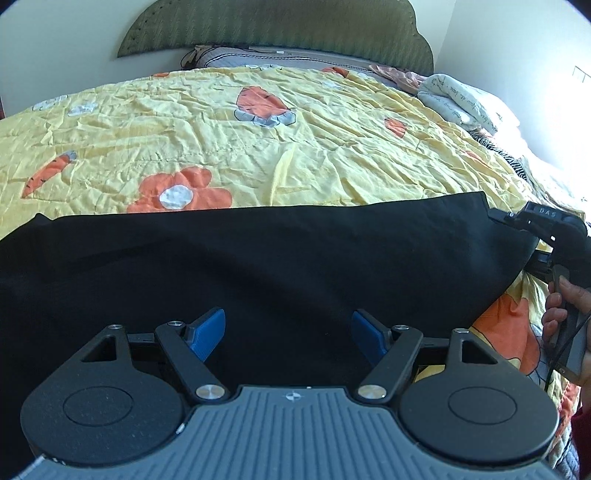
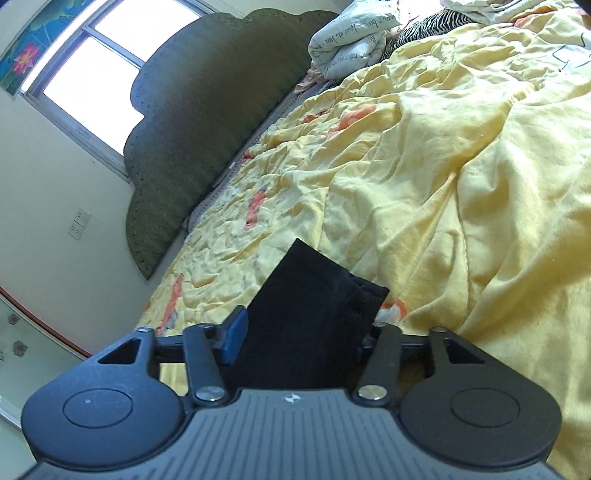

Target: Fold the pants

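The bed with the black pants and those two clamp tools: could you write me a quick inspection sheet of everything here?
Surface: bed under a wrinkled yellow quilt with orange flowers.
Job's things: black pants spread across the near edge of the quilt.
Clutter: rolled white bedding with writing and a zebra-striped cloth near the head of the bed.
Grippers: left hand-held gripper open, hovering over the pants. Right hand-held gripper has one end of the pants between its blue pads; whether they pinch yet is unclear. A hand holds its handle.
Cables: thin dark cord by that hand.
Surroundings: green headboard, window, wall switch.
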Demonstrator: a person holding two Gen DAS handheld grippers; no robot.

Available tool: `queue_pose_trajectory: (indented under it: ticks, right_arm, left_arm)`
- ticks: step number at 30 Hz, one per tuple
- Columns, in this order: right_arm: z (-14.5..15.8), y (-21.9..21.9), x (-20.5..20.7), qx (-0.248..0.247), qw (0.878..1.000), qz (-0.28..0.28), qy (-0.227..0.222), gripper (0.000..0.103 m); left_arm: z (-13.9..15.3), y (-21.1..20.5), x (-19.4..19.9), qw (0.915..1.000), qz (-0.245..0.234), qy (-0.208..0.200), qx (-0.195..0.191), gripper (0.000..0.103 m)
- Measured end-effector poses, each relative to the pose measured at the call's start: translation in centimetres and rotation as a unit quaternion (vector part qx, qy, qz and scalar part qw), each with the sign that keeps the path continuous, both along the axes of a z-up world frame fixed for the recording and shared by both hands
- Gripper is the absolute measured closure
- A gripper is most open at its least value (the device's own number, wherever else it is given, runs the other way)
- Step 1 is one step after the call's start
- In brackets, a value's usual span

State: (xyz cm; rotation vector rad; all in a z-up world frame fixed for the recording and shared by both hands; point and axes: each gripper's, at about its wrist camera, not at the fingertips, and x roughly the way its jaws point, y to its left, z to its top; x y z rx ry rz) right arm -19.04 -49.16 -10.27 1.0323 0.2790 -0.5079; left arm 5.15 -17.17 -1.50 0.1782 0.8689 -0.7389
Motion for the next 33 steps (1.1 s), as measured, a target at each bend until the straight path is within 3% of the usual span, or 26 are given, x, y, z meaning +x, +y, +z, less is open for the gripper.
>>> queue_pose_trajectory:
  ticks: [1,4,7,11,15,18,22,25,30,33]
  right_arm:
    - [-0.3,-0.2,0.0,0.004,1.0,-0.002,0.002,0.078]
    - [-0.5,-0.5,-0.3,0.006,1.0,-0.005,0.001,0.09]
    - [0.1,-0.1,-0.2,-0.012,1.0,0.001,0.007,0.091]
    - [1.9,1.1,0.9,-0.08,0.996,0.022,0.03,0.091]
    - [3.2,2.0,2.3,-0.134,0.988,0.039,0.063,0.091]
    - [4.8,4.4,3.3,-0.206,0.972,0.077,0.077,0.094]
    - [6.8,8.9,4.8,-0.305,0.939,0.125,0.099,0.094]
    - [7.5,11.5,5.7,-0.345,0.92,0.151,0.106,0.094]
    - [7.7,14.4,6.2,-0.378,0.903,0.178,0.103,0.095]
    - [7.7,16.2,6.2,-0.404,0.887,0.196,0.106,0.094]
  left_arm:
    - [0.0,0.0,0.1,1.0,0.001,0.004,-0.001,0.025]
    - [-0.2,-0.2,0.5,0.9999,0.005,0.012,-0.002,0.024]
    - [-0.4,-0.5,1.0,0.9994,0.008,0.03,-0.012,0.024]
    - [-0.1,-0.6,1.9,0.9969,0.023,0.063,-0.042,0.025]
    - [0.3,-0.7,3.2,0.987,0.025,0.129,-0.092,0.025]
    - [0.0,-0.9,4.4,0.9709,0.009,0.198,-0.134,0.025]
    - [-1.2,-1.3,5.9,0.9333,0.011,0.293,-0.208,0.024]
    - [-2.0,-2.1,6.9,0.9051,0.019,0.341,-0.253,0.021]
    - [-3.0,-4.5,7.8,0.8583,0.022,0.404,-0.316,0.018]
    - [-3.4,-6.1,8.4,0.8457,0.028,0.421,-0.327,0.017]
